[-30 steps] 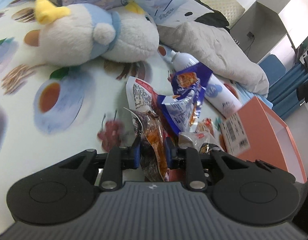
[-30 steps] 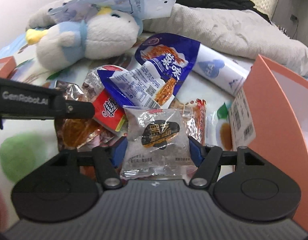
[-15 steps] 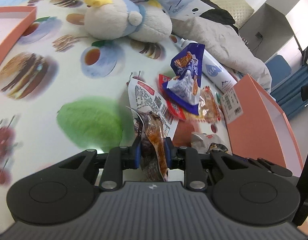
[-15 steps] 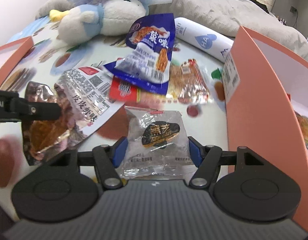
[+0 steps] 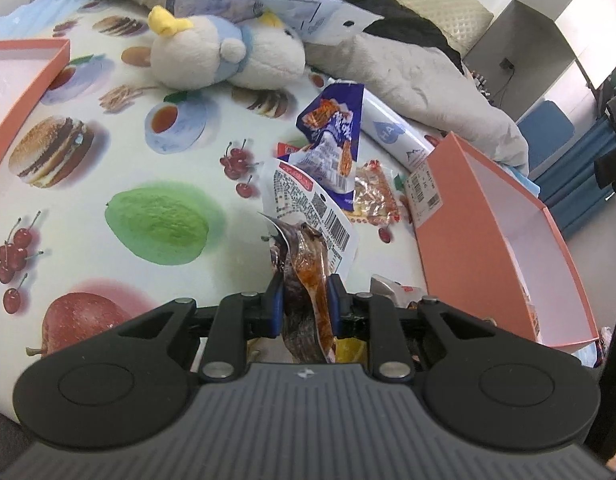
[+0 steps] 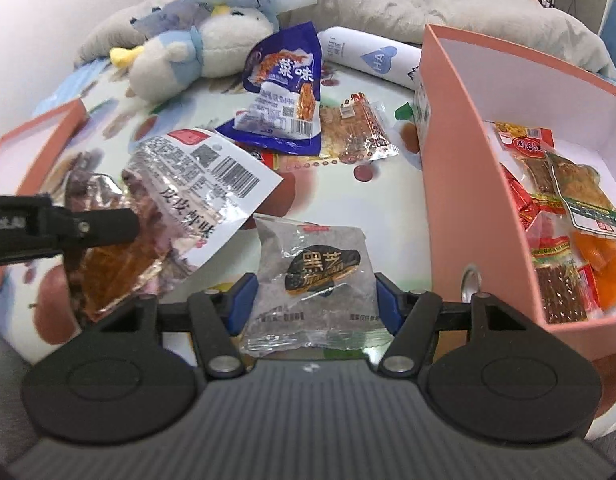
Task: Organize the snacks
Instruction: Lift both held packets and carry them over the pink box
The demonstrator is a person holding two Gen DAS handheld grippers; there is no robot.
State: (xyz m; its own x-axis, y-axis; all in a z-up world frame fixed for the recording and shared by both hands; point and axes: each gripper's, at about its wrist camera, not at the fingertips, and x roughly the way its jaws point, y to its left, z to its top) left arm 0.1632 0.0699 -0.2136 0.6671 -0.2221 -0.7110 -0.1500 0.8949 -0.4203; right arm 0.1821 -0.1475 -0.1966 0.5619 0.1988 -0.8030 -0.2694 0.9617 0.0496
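Claws number two: left claw (image 5: 306,300) pinches one brown packet (image 5: 308,276), right claw (image 6: 313,300) clamps one clear sesame packet (image 6: 315,276), both above the tabletop (image 5: 108,184); four packets lie between two orange boxes (image 6: 459,184).

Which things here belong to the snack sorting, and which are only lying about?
Belong to the job:
- brown clear-wrapped snack in left gripper
- clear packet with black label in right gripper
- blue foil snack bag
- orange cardboard box holding snacks

Lying about:
- white plush toy
- white cylindrical bottle
- grey blanket
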